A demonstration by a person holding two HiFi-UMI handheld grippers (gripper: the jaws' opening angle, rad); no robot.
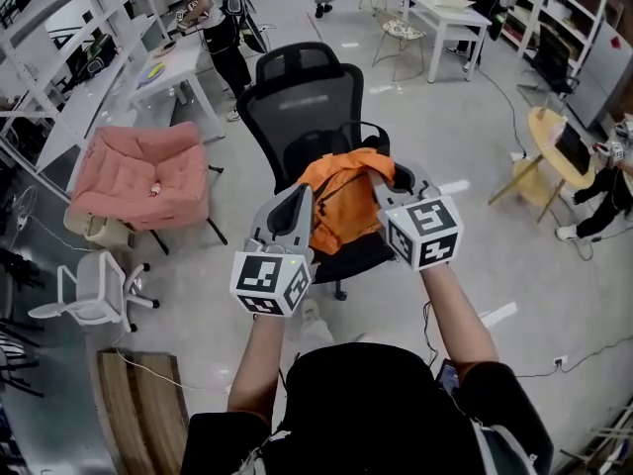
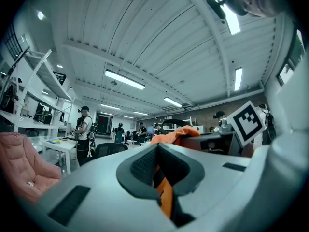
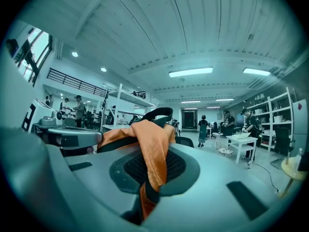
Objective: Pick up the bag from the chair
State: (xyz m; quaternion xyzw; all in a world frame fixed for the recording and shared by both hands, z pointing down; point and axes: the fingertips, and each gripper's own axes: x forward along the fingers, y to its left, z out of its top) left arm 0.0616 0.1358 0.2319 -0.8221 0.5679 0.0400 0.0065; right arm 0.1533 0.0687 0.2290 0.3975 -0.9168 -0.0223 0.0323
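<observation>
We look down over our own arms at a black office chair [image 1: 302, 107] on a grey floor. An orange bag [image 1: 341, 206] hangs in front of its backrest, over the seat; we cannot tell whether it touches the seat. Our left gripper [image 1: 300, 198] is clamped on the bag's left side and our right gripper [image 1: 394, 178] on its upper right. In the left gripper view the jaws of the left gripper [image 2: 161, 170] pinch a strip of the orange bag [image 2: 166, 197]. In the right gripper view the right gripper [image 3: 149, 178] pinches a fold of the bag [image 3: 153, 149], which drapes over its pads. The bag and both grippers hide the middle of the seat, and the chair's armrests flank the bag. Left of the chair stands a pink cushioned armchair [image 1: 138, 176], with a small white chair [image 1: 94, 290] nearer us. A white table [image 1: 178, 62] with a person [image 1: 223, 28] beside it lies beyond, and a round wooden table [image 1: 554, 151] stands well apart at right
</observation>
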